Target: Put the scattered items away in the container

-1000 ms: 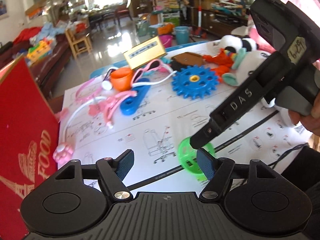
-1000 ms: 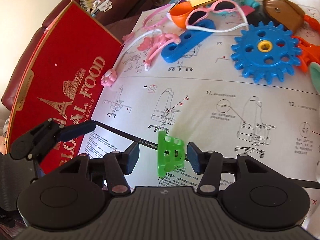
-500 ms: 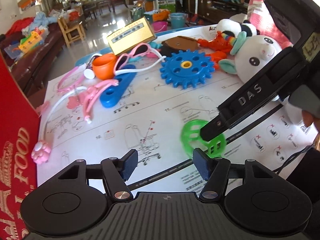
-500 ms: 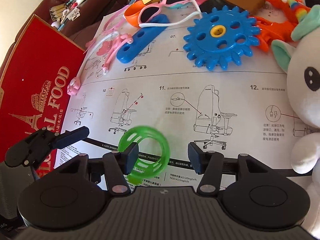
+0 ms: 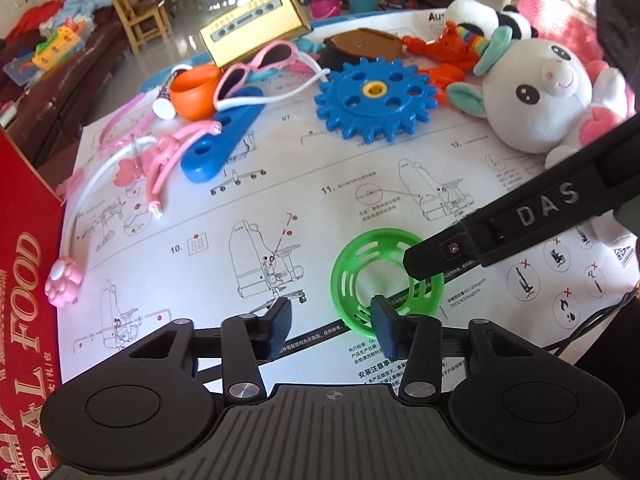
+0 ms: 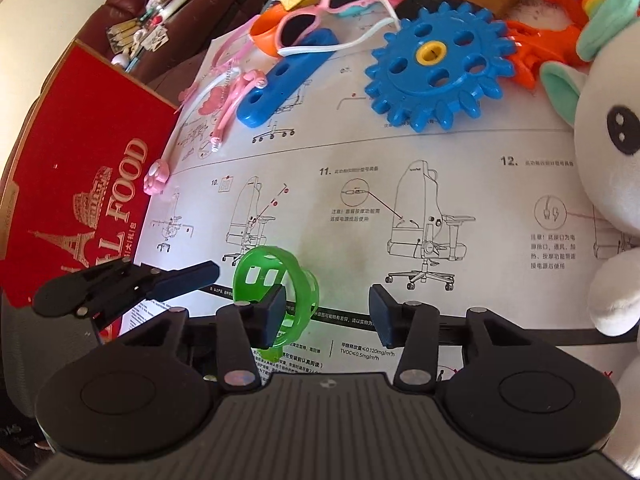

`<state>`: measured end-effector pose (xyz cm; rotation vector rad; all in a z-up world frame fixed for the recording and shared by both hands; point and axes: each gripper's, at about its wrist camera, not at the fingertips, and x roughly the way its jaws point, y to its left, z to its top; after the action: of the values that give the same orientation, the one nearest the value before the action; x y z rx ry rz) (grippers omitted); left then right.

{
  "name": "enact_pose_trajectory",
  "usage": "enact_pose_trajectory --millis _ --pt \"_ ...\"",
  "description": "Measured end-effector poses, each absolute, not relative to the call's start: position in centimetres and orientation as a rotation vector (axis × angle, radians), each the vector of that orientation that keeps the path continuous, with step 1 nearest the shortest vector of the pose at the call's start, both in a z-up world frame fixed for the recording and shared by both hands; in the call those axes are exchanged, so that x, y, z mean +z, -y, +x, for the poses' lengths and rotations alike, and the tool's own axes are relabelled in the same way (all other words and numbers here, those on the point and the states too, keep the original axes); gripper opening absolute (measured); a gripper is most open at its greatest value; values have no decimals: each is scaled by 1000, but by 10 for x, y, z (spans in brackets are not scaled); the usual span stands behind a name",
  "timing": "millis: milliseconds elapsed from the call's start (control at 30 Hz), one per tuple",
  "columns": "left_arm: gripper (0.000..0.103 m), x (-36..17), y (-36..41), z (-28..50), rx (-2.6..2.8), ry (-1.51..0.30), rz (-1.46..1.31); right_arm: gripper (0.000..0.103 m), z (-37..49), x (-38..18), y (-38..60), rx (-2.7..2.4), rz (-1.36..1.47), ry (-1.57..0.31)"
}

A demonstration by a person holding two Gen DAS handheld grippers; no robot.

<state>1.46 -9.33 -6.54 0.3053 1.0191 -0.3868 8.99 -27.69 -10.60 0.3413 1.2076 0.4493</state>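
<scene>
At the far left stands the red box, which I take for the container; nothing of its inside shows, so how much is already tidied cannot be told. The step in hand looks like the pick-up of the green ring, which sits on the instruction sheet near the bottom edge, well apart from the box and from the toys heaped at the far side. The left hand-held gripper is spread with its jaws closing; the gap between them is bare paper, and only its right finger overlaps the ring's near rim. Further right, the right hand-held gripper is also spread and closing; its left finger crosses the ring, while the space between the jaws is mostly empty. The ring is round, so it has no real long axis; its hole faces up and towards the cameras, and it seems tipped, not flat. The next move probably calls for one rim wall between one pair of pads, then a carry leftward to the box.
</scene>
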Motion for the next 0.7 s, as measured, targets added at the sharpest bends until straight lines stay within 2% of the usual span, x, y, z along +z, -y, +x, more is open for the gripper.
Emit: enact_pose_trajectory --millis 33,67,133,233,300,367,567,667,700 --pt "32 -68 93 16 -385 -1030 302 52 88 -104 275 463 320 -1183" --pt "24 -69 93 17 -385 -1033 287 53 86 -102 274 479 306 -1161" --pt "16 -69 92 18 -381 -1039 268 53 84 -101 273 498 298 -1140" --pt "17 -68 94 19 -381 -1043 268 62 84 -103 274 477 293 -1142" --pt "21 -68 96 19 -384 -1044 268 65 86 -105 275 457 291 -1158" --pt "35 -70 97 18 -384 -1051 270 65 87 -106 274 456 291 -1169" --pt "45 -70 97 16 -361 -1051 265 65 87 -108 269 396 256 -1201" --pt "54 -68 93 17 -347 -1060 227 60 87 -107 268 367 234 -1202" --pt "54 -68 91 17 -347 -1062 215 59 88 -107 268 364 234 -1207"
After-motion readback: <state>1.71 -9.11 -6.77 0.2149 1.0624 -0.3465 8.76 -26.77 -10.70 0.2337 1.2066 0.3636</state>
